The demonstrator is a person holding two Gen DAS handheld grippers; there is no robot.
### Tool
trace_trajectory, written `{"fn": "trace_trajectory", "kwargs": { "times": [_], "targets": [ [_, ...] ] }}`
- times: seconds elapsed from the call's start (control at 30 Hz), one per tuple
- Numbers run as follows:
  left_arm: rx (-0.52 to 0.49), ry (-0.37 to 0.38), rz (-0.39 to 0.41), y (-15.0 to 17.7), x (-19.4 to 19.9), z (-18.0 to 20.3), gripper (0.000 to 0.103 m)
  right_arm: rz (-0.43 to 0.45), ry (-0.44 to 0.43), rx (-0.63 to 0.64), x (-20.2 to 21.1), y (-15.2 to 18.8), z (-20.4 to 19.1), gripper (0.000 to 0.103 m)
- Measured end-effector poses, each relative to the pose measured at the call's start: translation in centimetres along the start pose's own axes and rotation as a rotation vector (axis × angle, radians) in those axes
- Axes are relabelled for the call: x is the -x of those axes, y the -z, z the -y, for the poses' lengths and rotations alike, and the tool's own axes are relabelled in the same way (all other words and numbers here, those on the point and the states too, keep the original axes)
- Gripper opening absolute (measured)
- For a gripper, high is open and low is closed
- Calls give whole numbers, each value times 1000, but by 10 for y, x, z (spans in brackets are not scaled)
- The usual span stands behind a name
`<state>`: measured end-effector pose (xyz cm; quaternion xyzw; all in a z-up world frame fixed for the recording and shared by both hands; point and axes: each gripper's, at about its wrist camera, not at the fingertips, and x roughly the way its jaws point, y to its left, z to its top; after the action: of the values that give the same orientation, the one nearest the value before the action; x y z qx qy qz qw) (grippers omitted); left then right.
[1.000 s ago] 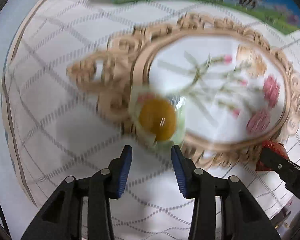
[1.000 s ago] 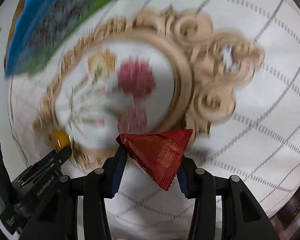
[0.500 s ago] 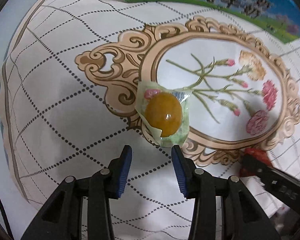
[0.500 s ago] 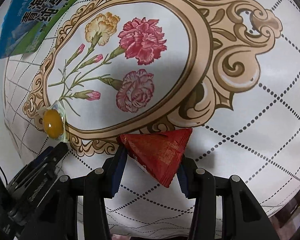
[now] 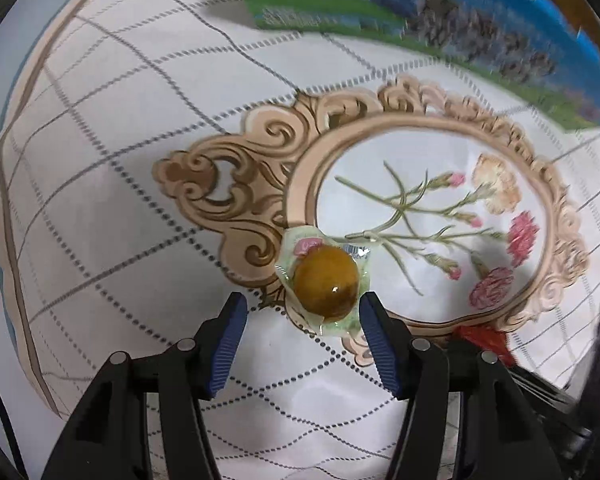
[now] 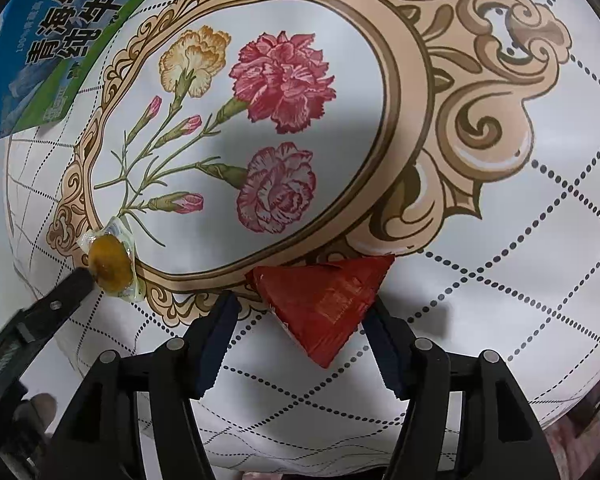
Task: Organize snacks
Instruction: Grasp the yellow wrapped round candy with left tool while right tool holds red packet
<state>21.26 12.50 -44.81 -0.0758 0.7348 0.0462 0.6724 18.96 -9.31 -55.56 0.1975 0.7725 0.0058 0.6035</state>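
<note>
An amber jelly snack in a clear wrapper (image 5: 326,285) lies on the printed tablecloth (image 5: 100,220), at the edge of the ornate frame print. My left gripper (image 5: 302,318) is open, its blue pads on either side of the jelly, the right pad close to the wrapper. The jelly also shows in the right wrist view (image 6: 109,263), with a left finger beside it. A red triangular snack packet (image 6: 327,300) lies between the pads of my right gripper (image 6: 300,320), which is open; the packet rests on the cloth. Its red edge shows in the left wrist view (image 5: 482,338).
A blue and green milk carton with Chinese print (image 6: 44,52) lies at the far side of the cloth, also in the left wrist view (image 5: 440,28). The cloth's edge runs along the left (image 5: 8,208).
My left gripper has opened wider and moved forward, so the jelly now sits between its pads. My right gripper has opened wider around the red packet, which now rests on the cloth.
</note>
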Motion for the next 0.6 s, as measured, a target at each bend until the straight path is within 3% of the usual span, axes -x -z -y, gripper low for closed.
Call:
{"fn": "trace_trajectory", "kwargs": {
  "times": [0.6],
  "targets": [
    [-66, -95, -5, 2, -42, 43, 56, 12, 17, -5, -1, 1, 4, 66]
  ]
}}
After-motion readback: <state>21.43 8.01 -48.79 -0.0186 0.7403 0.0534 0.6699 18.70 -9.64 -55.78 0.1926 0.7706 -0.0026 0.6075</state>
